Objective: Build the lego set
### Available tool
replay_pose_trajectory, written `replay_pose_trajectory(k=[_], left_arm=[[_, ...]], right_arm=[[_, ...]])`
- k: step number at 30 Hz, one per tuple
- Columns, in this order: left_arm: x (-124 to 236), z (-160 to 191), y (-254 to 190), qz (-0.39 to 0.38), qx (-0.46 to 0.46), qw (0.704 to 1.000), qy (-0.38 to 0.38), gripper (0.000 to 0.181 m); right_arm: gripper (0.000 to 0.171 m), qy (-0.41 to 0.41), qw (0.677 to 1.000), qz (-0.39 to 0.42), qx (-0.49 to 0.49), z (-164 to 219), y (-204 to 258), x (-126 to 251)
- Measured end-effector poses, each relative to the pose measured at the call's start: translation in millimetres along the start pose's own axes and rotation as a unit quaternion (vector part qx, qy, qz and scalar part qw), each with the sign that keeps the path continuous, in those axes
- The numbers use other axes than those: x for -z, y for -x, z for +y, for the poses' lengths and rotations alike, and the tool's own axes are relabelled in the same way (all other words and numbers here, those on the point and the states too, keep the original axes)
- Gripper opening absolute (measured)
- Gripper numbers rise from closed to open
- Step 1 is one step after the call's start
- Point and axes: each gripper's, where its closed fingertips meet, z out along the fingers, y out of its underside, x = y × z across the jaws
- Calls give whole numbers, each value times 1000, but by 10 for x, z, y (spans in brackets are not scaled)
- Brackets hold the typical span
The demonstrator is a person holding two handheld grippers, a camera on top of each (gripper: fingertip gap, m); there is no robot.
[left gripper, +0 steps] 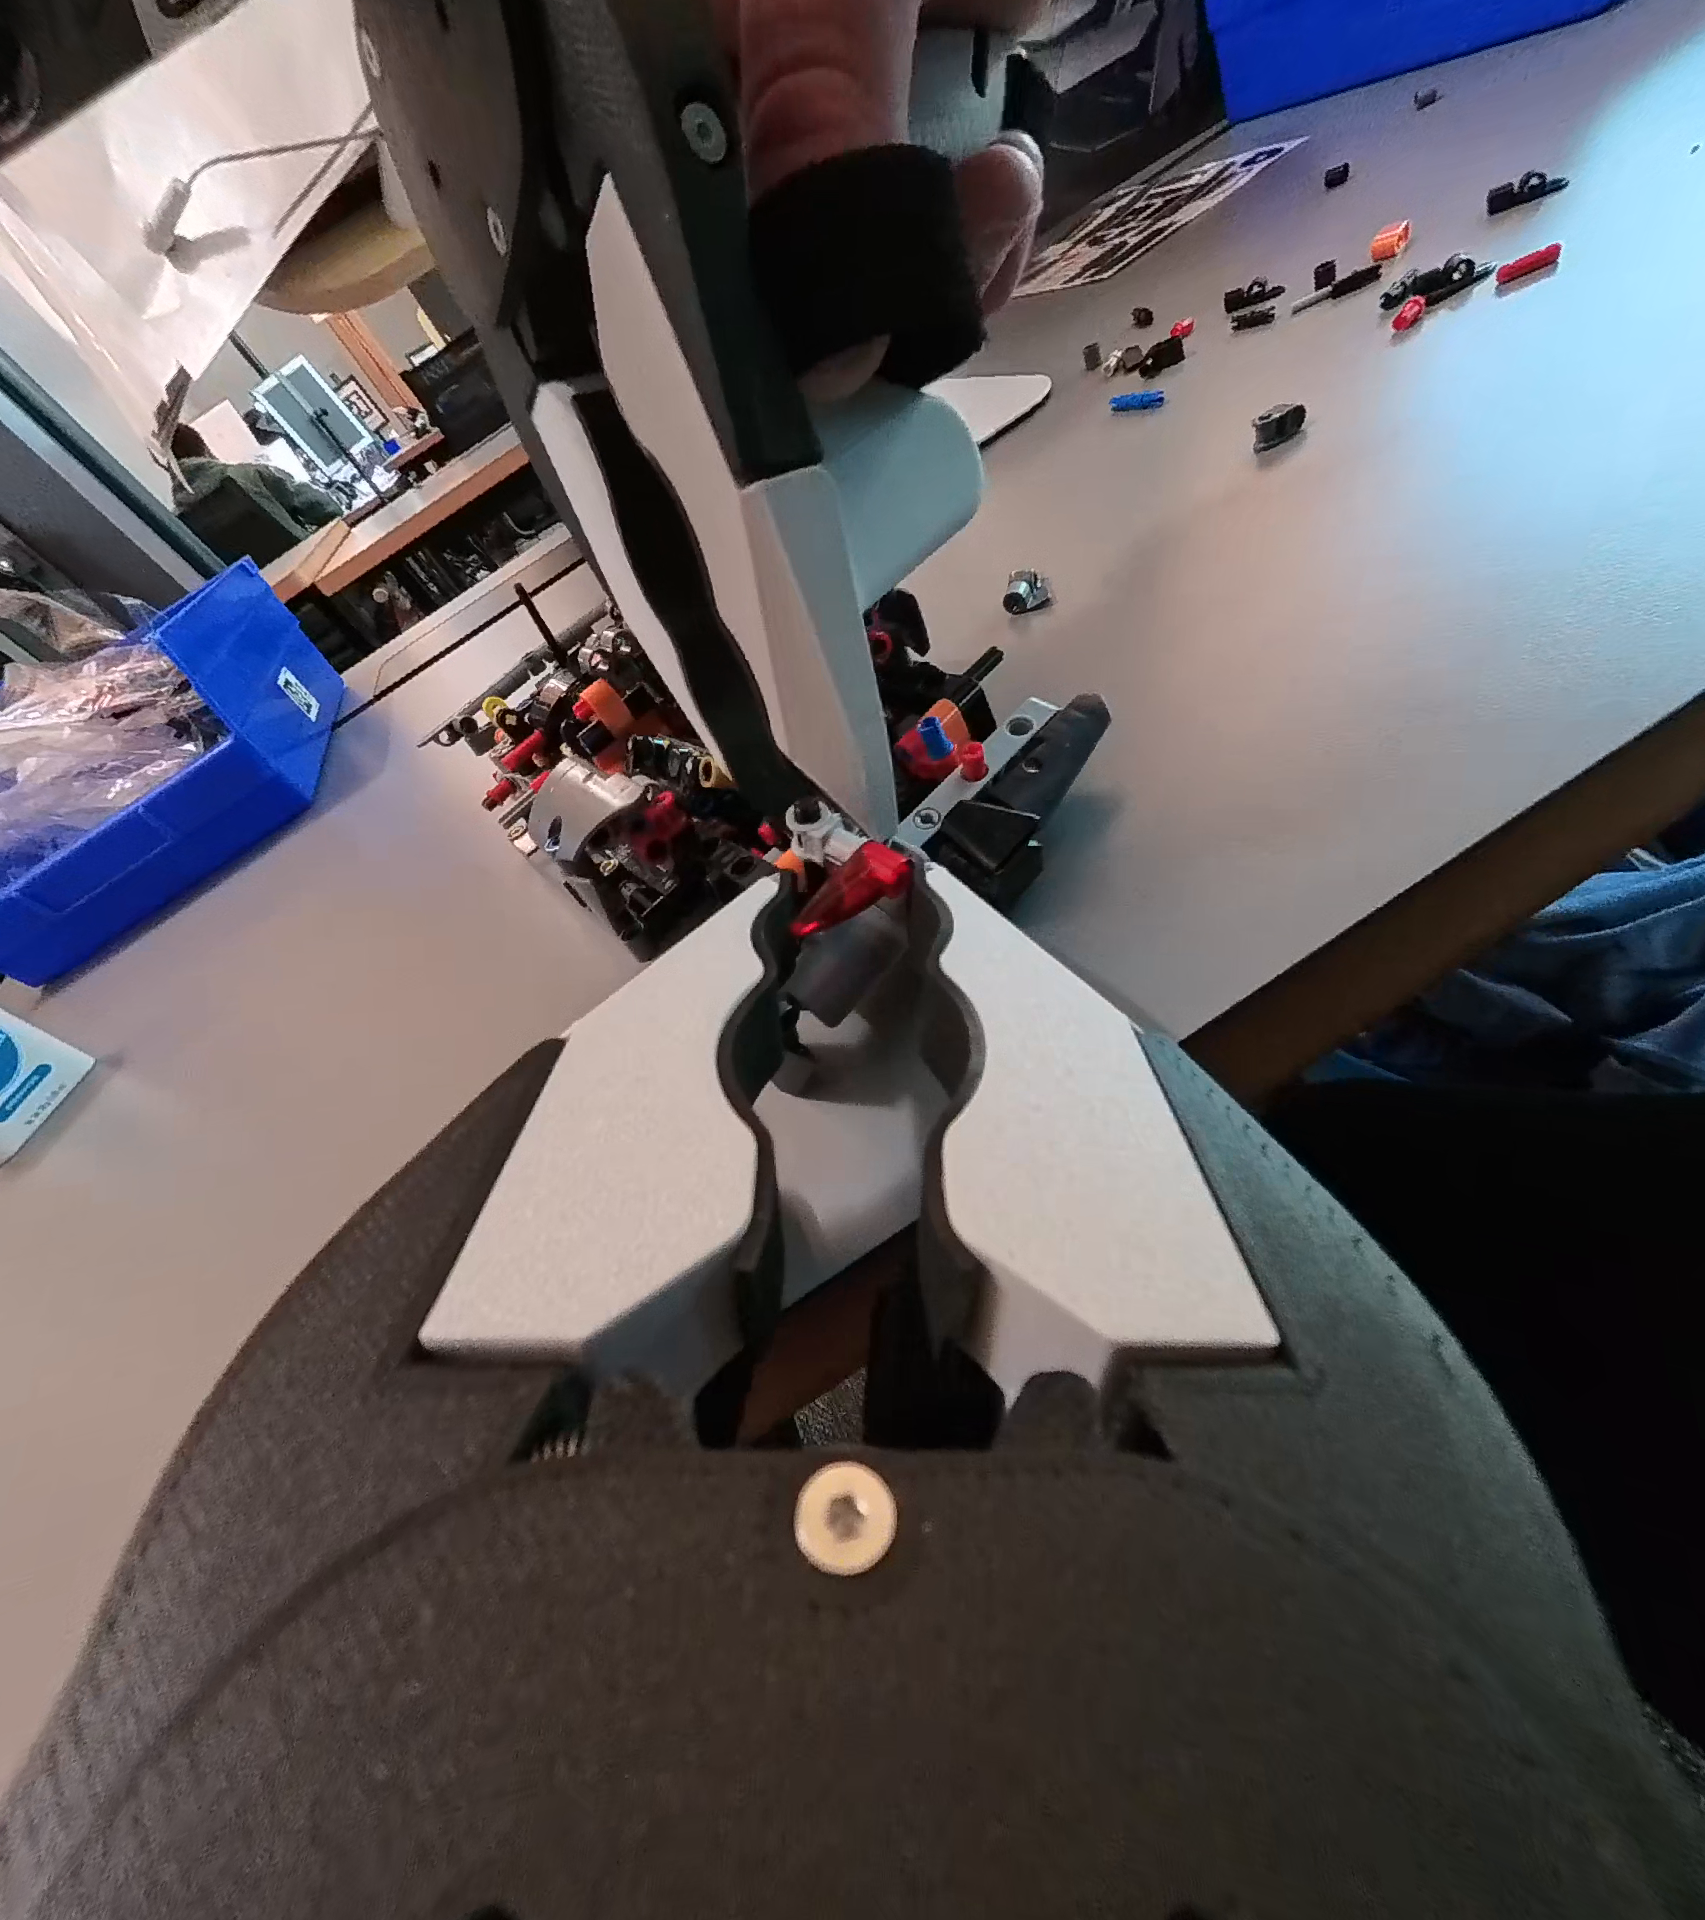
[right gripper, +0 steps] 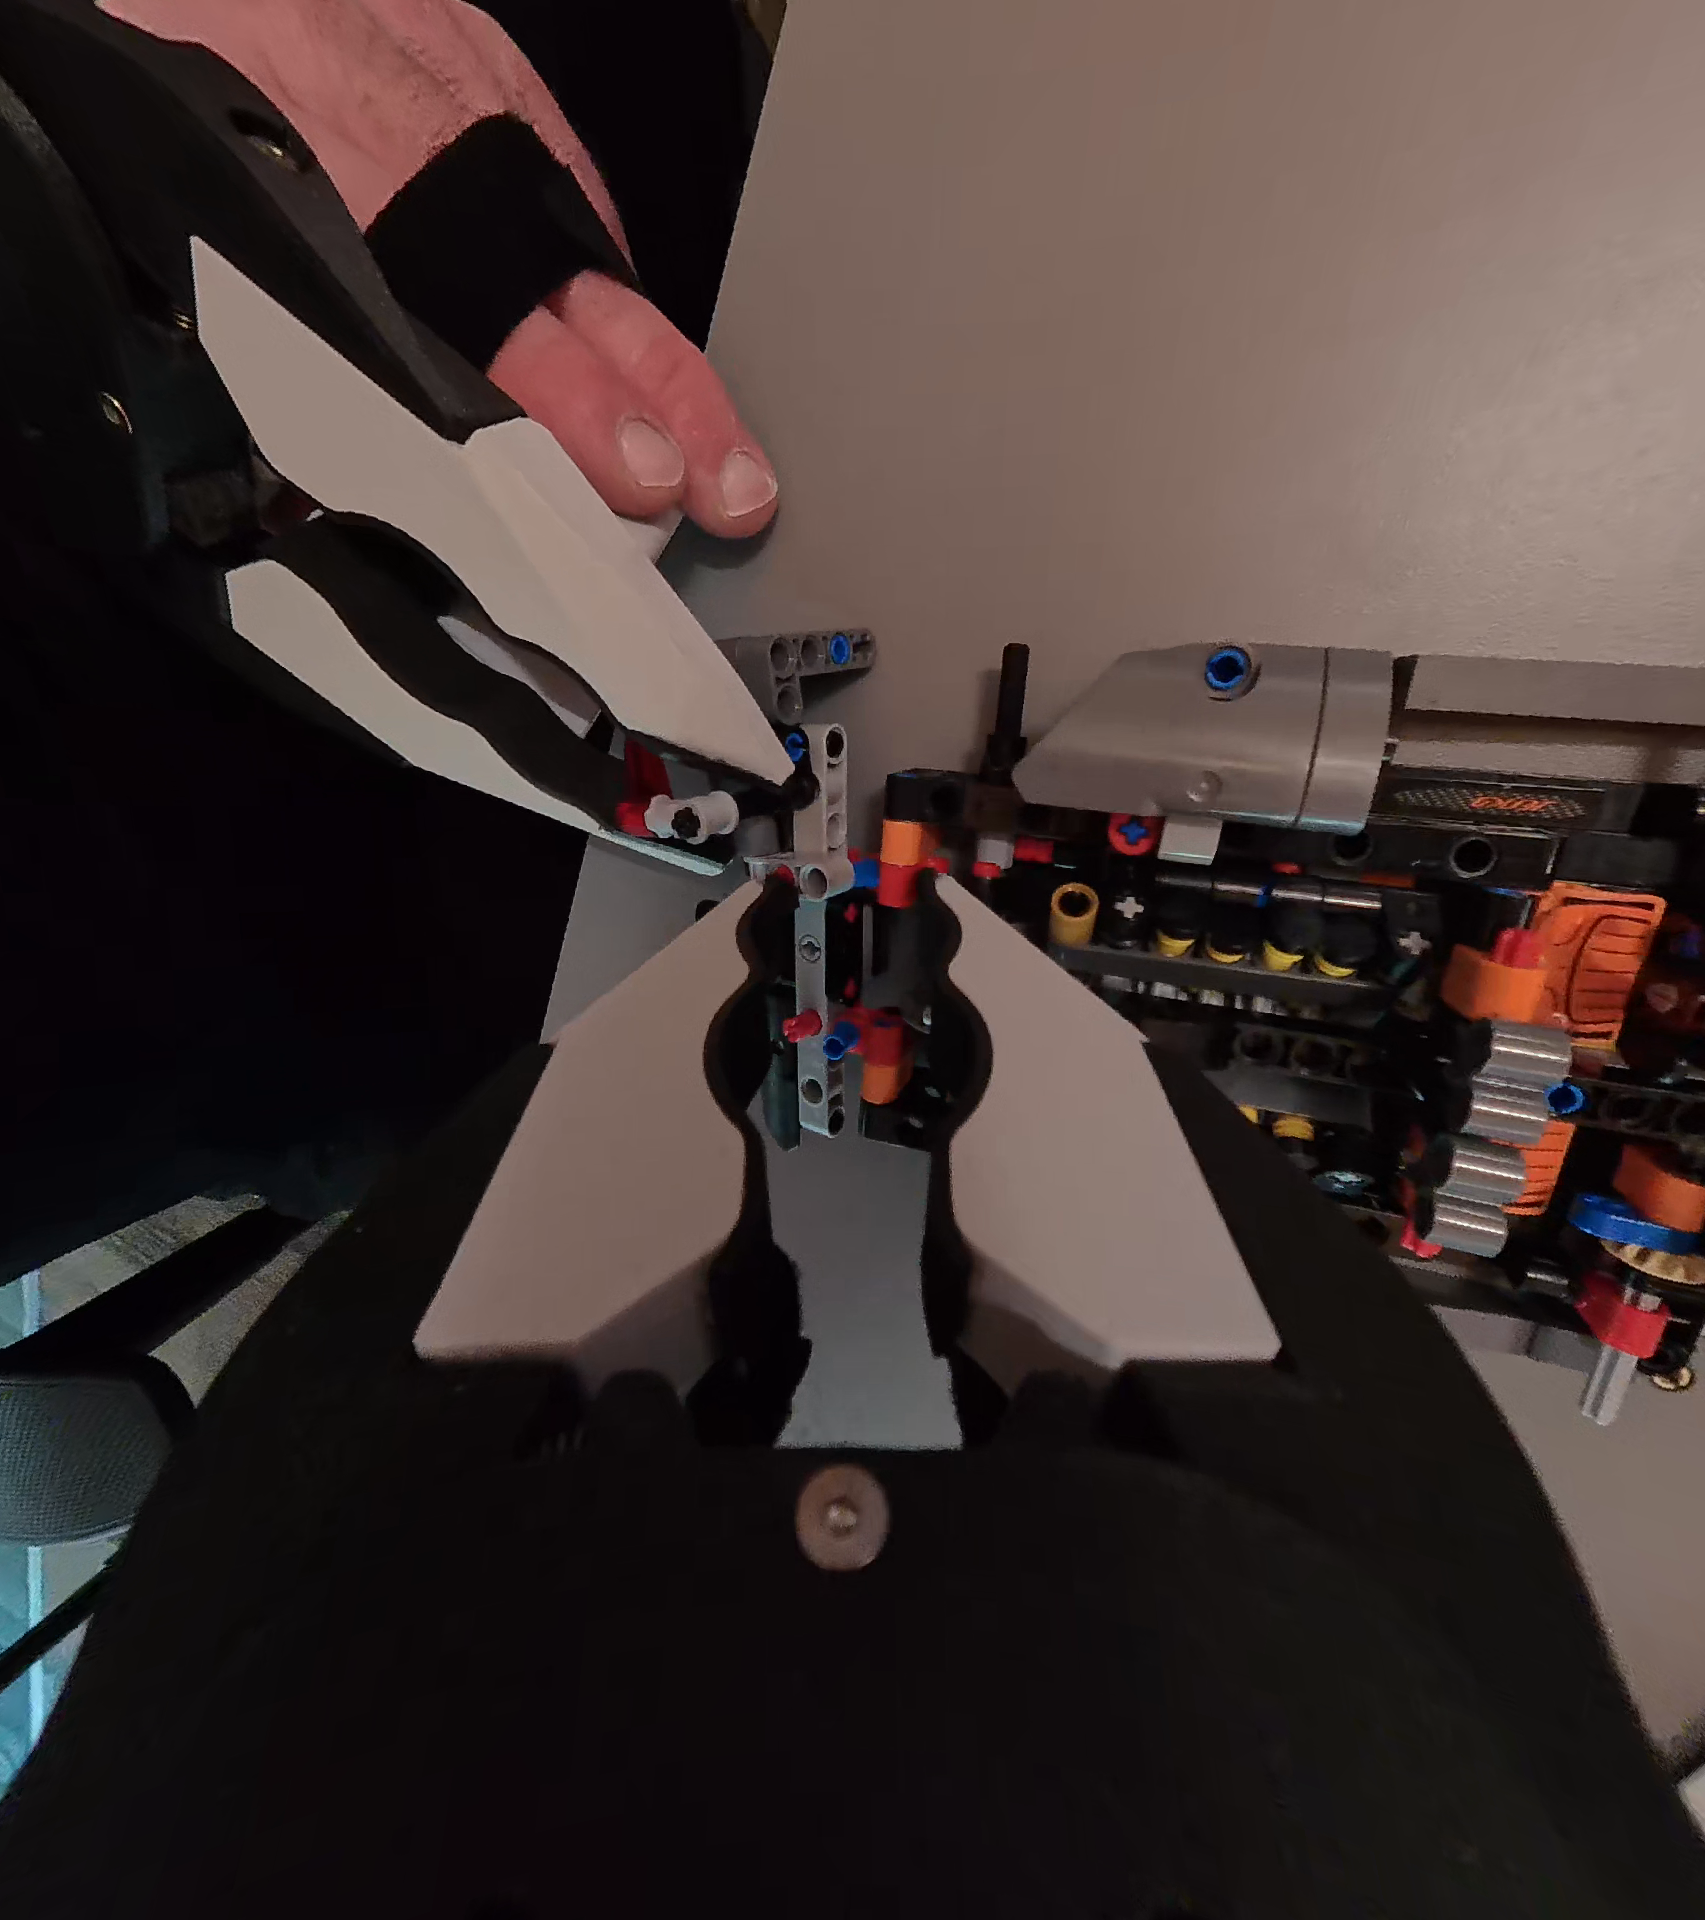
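Two grippers meet over a half-built lego set at the bench's near edge.

In the left wrist view, the left gripper (left gripper: 853, 883) has its jaws nearly closed on a small sub-assembly (left gripper: 843, 940), grey with a clear red cone; at 12 o'clock the right gripper (left gripper: 832, 821) comes down with its jaws pinched near a small grey connector (left gripper: 817, 821), though what they grip cannot be told. In the right wrist view, its tips straddle a thin grey beam (right gripper: 812, 997) of the model (right gripper: 1347, 987). Beyond, loose parts (left gripper: 1347, 301) lie scattered at 1 o'clock and a blue bin (left gripper: 152, 769) sits at 10 o'clock. The pieces look light, rigid and small, apt to slip or pop apart; holding flat beam sides seems safest.
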Motion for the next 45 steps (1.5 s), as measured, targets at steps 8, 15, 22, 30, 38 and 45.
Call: replay_pose_trajectory(k=[8, 15, 22, 30, 38, 45], left_arm=[[16, 0, -17, 10, -28, 999, -15, 17], [30, -2, -26, 13, -42, 999, -28, 17], [45, -4, -32, 15, -56, 997, -43, 17], [55, 1, -27, 13, -64, 997, -48, 17], [53, -6, -29, 9, -58, 997, -52, 17], [48, -22, -6, 5, -40, 998, -45, 16]], right_arm=[[21, -8, 1000, -18, -8, 1, 3, 2], [23, -2, 1000, -17, -5, 4, 10, -6], [32, 13, 999, 47, 9, 22, 34, -43], [31, 10, 999, 43, 3, 30, 51, -59], [31, 7, 1000, 23, 4, 31, 58, -52], [30, 3, 1000, 3, 5, 33, 64, -44]])
